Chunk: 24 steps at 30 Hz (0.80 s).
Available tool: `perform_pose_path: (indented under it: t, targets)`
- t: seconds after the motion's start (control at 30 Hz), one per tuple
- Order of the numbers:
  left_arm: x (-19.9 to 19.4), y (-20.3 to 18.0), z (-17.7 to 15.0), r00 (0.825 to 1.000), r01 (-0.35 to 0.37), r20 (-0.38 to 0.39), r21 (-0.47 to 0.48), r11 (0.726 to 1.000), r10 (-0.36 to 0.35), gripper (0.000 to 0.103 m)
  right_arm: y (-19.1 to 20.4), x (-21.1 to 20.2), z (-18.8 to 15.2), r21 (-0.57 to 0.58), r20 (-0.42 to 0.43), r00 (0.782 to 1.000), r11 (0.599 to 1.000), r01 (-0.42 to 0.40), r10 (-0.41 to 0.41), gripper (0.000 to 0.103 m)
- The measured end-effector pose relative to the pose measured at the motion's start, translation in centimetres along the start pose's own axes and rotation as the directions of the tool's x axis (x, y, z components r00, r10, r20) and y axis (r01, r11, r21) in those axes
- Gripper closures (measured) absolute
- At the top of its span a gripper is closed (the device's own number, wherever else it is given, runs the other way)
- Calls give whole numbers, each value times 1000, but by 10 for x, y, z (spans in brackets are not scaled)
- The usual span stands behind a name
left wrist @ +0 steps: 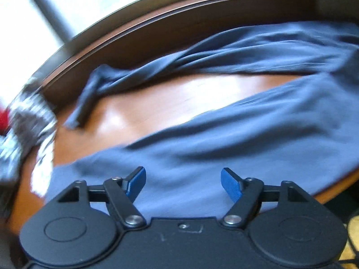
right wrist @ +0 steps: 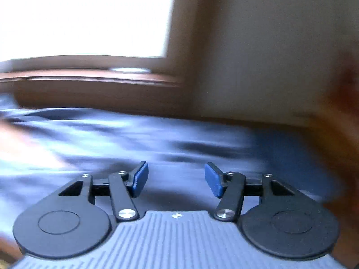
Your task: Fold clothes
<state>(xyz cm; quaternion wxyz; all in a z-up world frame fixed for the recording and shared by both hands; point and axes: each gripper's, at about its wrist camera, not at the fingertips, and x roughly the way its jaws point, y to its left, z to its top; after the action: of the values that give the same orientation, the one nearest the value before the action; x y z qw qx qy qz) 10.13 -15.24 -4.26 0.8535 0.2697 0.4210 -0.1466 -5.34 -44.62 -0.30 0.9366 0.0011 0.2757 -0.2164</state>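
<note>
- We see the blue-grey cloth garment (left wrist: 258,130) spread on the glossy brown wooden table (left wrist: 161,103), one twisted sleeve reaching toward the table's back rail.
- Our left gripper (left wrist: 182,185) hangs over the garment's near edge, jaws wide, holding nothing.
- Our right gripper (right wrist: 176,179), likewise agape and empty, hovers above the garment (right wrist: 134,134).
- A blurred patterned cloth (left wrist: 27,121) lies left of the garment.

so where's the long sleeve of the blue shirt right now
In the left wrist view the sleeve stretches left across the wooden table, beside the raised back ledge, its cuff near the patterned cloth.
</note>
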Motion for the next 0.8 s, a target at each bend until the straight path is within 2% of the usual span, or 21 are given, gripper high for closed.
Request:
perform_pose_path:
  t: [0.03,0.07,0.17,0.3,0.37,0.43,0.5,0.67,0.77,0.8]
  targets:
    - [1,10,-5,999,-35,-16,-25,999,35,32,21,5,-1,-24,3,993,992,-121,121,44]
    - [2,20,-10,997,-71,-33,-49,996,69,31,44,12,-2,-60,-7,979,977,-204,204,44]
    - [5,47,-20,986,-159,-72,-94,983,153,30,106,24,-6,-142,-58,933,922,-359,354,44]
    - [12,80,-26,981,-185,-81,-99,978,177,27,151,34,-5,-148,-89,842,829,-539,532,44]
    - [26,90,-21,980,-193,-71,-82,978,187,25,171,41,-3,-158,-122,825,810,-565,552,44]
    - [37,102,-15,979,-199,-59,-82,977,194,25,192,52,0,-167,-164,822,806,-568,545,44]
    - [44,113,-9,982,-187,-36,-83,979,185,25,207,60,4,-165,-169,818,802,-574,550,45]
    - [68,142,-5,989,-144,29,-39,989,145,25,258,91,57,-246,-102,815,779,-577,571,45]
    - [76,159,-8,989,-143,46,-18,990,144,25,305,126,90,-224,-152,773,740,-634,616,45]
    - [79,164,-10,989,-141,52,-14,990,142,25,323,138,102,-177,-170,752,731,-659,637,45]
